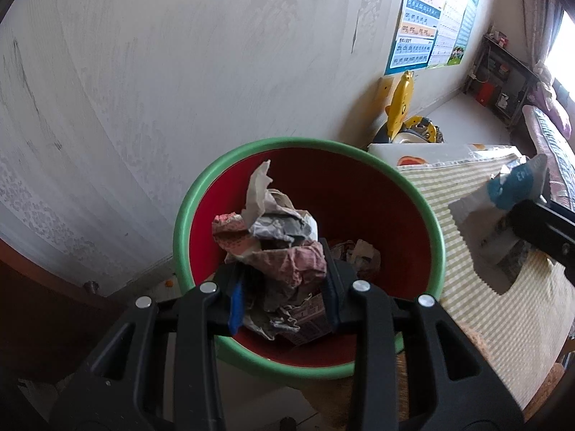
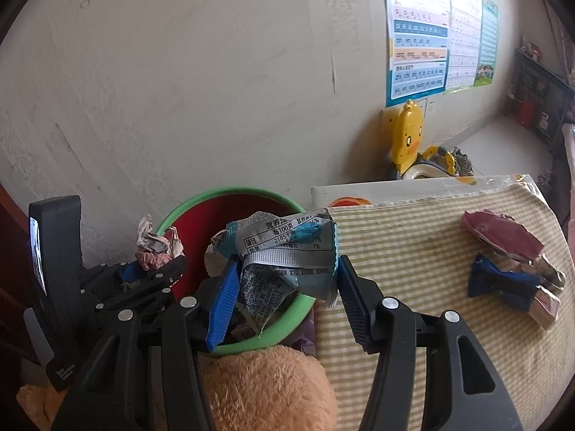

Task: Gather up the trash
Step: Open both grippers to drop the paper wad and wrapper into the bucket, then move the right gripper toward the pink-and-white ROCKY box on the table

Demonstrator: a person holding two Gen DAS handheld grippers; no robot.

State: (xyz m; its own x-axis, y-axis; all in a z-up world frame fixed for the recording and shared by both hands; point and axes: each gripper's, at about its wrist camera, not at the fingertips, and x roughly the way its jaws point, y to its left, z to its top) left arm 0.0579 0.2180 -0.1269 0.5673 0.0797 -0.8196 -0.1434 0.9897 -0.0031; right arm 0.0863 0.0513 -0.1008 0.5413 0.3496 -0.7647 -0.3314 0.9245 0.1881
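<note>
green-rimmed red bin (image 1: 427,222) stands on the floor at the table's (image 2: 413,251) left edge. my left gripper (image 1: 284,287) holds a crumpled paper wad (image 1: 273,248) over its mouth. my right gripper (image 2: 284,287) holds a silver-blue wrapper (image 2: 287,248) above the bin's rim. more wrappers (image 2: 510,262) lie near the table's right edge.

The silver-and-blue snack wrapper (image 2: 284,251), at centre in the right wrist view, bears a Chinese nutrition table with "项目", "每100克", "2185千焦" and the percentages 26%, 15% and 7%; a stamped code along its top edge is too warped to read surely. The blue wall chart (image 2: 418,50) at upper right carries rows of pinyin syllables, among them "an en in un" and "zhi chi shi ri". Its smaller print is blurred.
</note>
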